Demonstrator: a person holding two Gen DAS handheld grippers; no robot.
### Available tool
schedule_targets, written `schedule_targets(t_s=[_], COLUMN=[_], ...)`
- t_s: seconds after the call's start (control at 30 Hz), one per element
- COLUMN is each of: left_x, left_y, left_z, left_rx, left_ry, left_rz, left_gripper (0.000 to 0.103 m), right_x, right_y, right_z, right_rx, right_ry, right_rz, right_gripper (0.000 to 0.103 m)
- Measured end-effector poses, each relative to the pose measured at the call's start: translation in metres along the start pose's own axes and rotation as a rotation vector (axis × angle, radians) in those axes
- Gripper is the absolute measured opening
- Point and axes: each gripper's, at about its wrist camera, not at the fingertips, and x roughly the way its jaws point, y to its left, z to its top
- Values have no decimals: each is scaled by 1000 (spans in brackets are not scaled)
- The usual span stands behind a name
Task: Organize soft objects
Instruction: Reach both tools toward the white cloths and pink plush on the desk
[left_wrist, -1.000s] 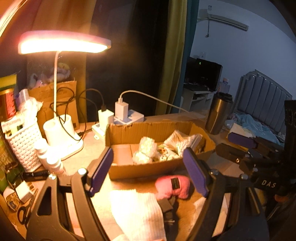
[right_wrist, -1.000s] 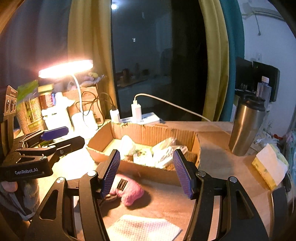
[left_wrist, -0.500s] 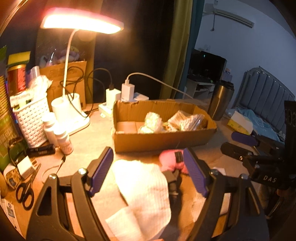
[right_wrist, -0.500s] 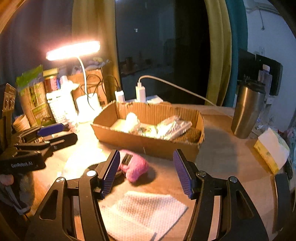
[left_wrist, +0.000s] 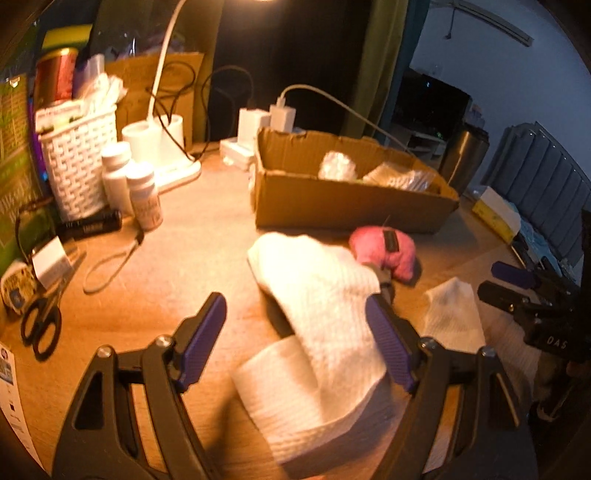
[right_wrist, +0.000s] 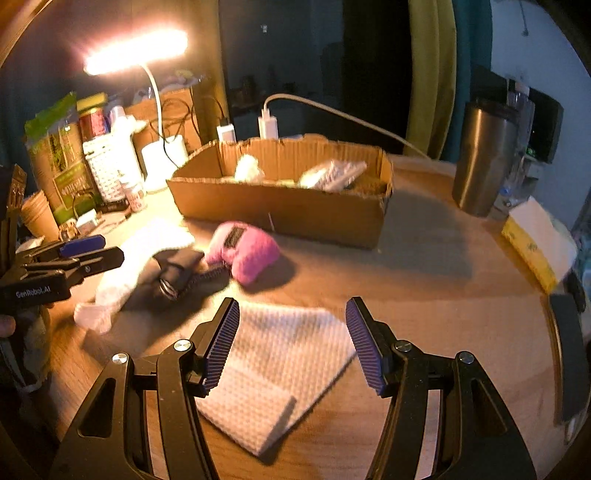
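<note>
A wooden counter (right_wrist: 424, 258) under lamplight carries an open cardboard box (right_wrist: 280, 210) near its middle. In front of the box lie a pink plush toy (right_wrist: 247, 251), a dark pouch (right_wrist: 173, 269) and two white waffle-weave cloths (left_wrist: 321, 295) (right_wrist: 280, 365). A steel tumbler (right_wrist: 480, 158) and tissue pack (right_wrist: 535, 236) stand right; a white basket (left_wrist: 77, 162), bottles (left_wrist: 144, 195), a lamp base (left_wrist: 162, 147) and scissors (left_wrist: 40, 325) crowd the left.

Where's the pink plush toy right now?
The pink plush toy lies on the table just in front of the cardboard box, left of centre in the right wrist view, beside a dark pouch.
</note>
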Motion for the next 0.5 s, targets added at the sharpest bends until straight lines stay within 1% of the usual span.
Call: schedule_targets(t_s=[0.13,0.3,0.5], left_x=[9,25,28], left_y=[-2,0,7], left_z=[-4,-5,-7], left_rx=[7,4,-27], left_ry=[40,101,114], left_rz=[-3,33,21], left_gripper=[79,79,79], right_x=[5,12,30], right_y=[1,5,10], right_z=[-9,-14,-22], right_rx=[-14,-48,-77], right_ry=[38,81,158], right_rz=[6,19,15], right_gripper=[64,64,64])
